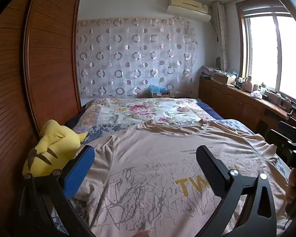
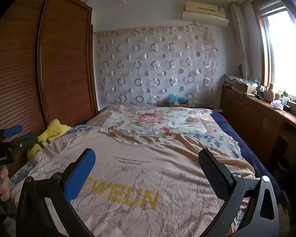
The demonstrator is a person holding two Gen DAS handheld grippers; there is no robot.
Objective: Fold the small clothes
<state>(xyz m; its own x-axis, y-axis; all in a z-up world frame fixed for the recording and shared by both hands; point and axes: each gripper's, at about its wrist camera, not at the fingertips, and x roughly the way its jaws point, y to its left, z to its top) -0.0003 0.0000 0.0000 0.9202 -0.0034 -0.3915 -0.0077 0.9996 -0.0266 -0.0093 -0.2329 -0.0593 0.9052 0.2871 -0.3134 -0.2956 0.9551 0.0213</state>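
Observation:
A beige T-shirt (image 1: 152, 158) (image 2: 148, 169) with yellow letters and grey branch print lies spread face up on the bed, collar toward the far end. My left gripper (image 1: 146, 154) hovers open over its left half, nothing between the fingers. My right gripper (image 2: 147, 156) hovers open over the shirt's chest print, also holding nothing. The left gripper (image 2: 9, 134) shows at the left edge of the right wrist view, held by a hand. The right gripper (image 1: 292, 138) shows at the right edge of the left wrist view; whether those are open cannot be judged from there.
A yellow plush toy (image 1: 53, 148) (image 2: 51, 132) lies at the bed's left edge by the wooden wardrobe (image 1: 49, 59). A floral quilt (image 1: 144, 110) covers the far bed. A cluttered wooden cabinet (image 2: 266, 114) runs along the right under the window. A cardboard box (image 1: 159, 92) sits beyond the bed.

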